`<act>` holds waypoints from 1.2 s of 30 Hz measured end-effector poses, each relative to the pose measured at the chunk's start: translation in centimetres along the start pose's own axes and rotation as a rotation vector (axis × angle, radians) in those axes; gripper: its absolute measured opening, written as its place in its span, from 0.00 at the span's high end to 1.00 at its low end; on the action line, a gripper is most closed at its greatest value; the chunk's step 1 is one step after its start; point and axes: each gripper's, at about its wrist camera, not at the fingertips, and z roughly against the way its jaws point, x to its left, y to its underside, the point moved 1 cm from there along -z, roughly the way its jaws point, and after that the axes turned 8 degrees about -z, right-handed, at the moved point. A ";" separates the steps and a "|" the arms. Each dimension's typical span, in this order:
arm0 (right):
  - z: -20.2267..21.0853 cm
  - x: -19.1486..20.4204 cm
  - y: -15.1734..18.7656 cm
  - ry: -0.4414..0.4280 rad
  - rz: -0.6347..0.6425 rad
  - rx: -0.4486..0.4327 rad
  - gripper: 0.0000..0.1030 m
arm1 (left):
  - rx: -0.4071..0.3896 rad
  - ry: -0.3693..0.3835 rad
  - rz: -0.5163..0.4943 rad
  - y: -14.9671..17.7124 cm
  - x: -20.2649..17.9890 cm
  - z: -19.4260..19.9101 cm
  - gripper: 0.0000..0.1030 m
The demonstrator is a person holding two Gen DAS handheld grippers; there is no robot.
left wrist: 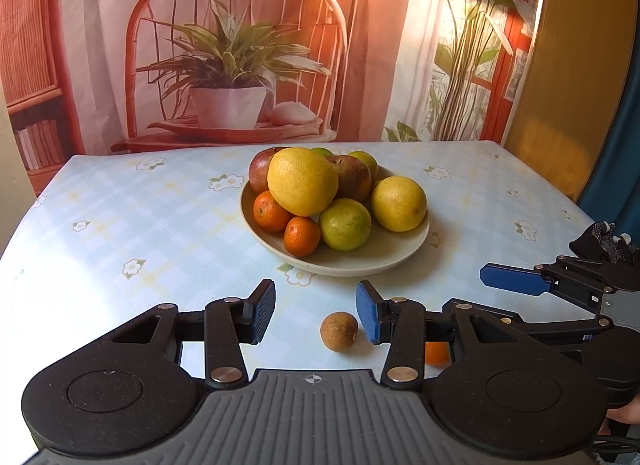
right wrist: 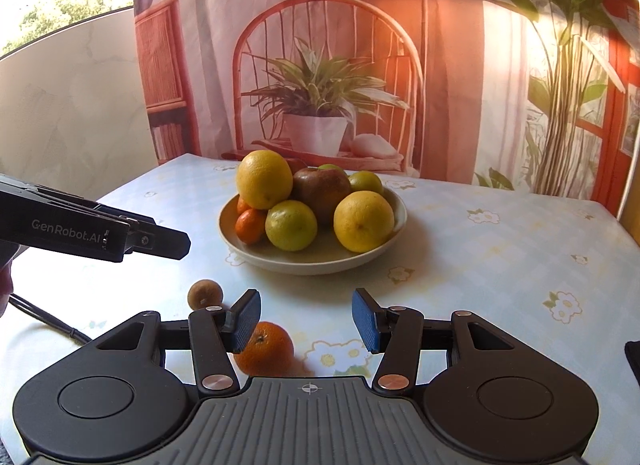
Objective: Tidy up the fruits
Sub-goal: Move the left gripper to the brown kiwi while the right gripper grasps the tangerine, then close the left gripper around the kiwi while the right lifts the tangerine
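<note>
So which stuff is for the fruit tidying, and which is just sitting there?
For the job:
- small brown fruit loose on the table
- loose tangerine by the right gripper
- bowl piled with fruit
- left gripper, open like the right one

Just there:
- flowered tablecloth
- printed backdrop
- black cable

We see our left gripper (left wrist: pixel 316 311) and right gripper (right wrist: pixel 306 319) built alike: black linkage arms with round silver and copper-toned rivets, blue ribbed pads (right wrist: pixel 366 321) on the fingers, and a grey grooved base marked with a small crosshair. From the right camera, the left gripper's black side carries white "GenRobot.AI" lettering, and a black cable (right wrist: pixel 44 319) trails beside it.
</note>
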 end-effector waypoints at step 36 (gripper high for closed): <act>-0.9 0.6 1.1 -0.052 0.012 0.082 0.68 | 0.047 0.037 0.022 1.4 -0.2 -1.1 0.54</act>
